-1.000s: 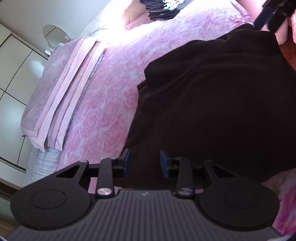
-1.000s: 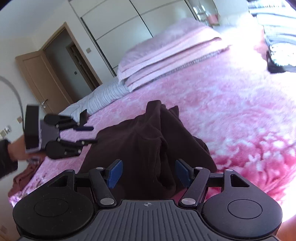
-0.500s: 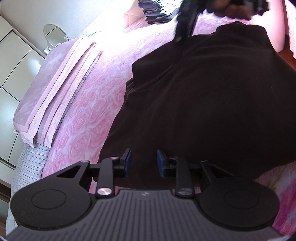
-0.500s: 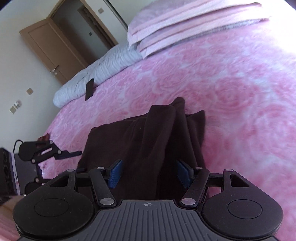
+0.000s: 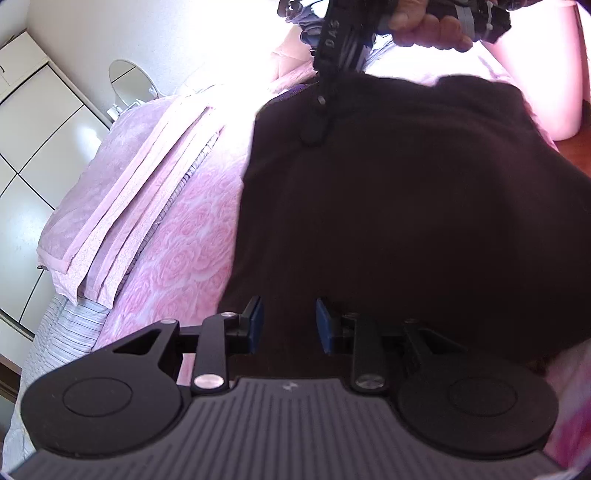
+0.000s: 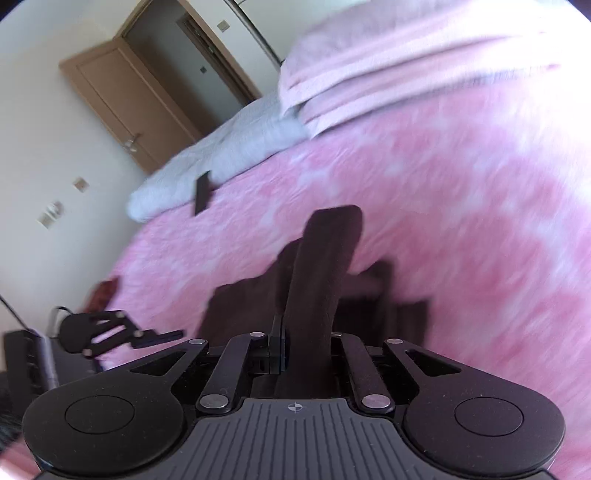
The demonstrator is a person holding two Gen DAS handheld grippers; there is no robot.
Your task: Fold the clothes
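Note:
A dark brown garment [image 5: 406, 221] lies spread on the pink bed cover [image 5: 177, 258]. My left gripper [image 5: 288, 321] is at its near corner. Its jaws are apart and opening slightly, with dark cloth between them; I cannot tell that the pads press on it. In the right wrist view the garment [image 6: 321, 266] rises in a ridge. My right gripper [image 6: 306, 350] is closing on that ridge, and its left pad presses the cloth. From the left wrist view, the right gripper [image 5: 317, 125] touches the garment's far edge, held by a hand [image 5: 428, 33]. The left gripper [image 6: 162, 336] shows low at the left.
Folded pink bedding [image 5: 122, 192] lies along the bed's left side, with a grey striped pillow [image 6: 221, 155] and a flat dark object [image 6: 203, 192] beside it. A brown door [image 6: 122, 99] stands open beyond. White wardrobe doors [image 5: 33, 129] and a round mirror [image 5: 129, 77] are behind the bed.
The right gripper swung across above the garment to its far edge and its wide-open jaws came together on a fold. The left gripper stayed at the near corner.

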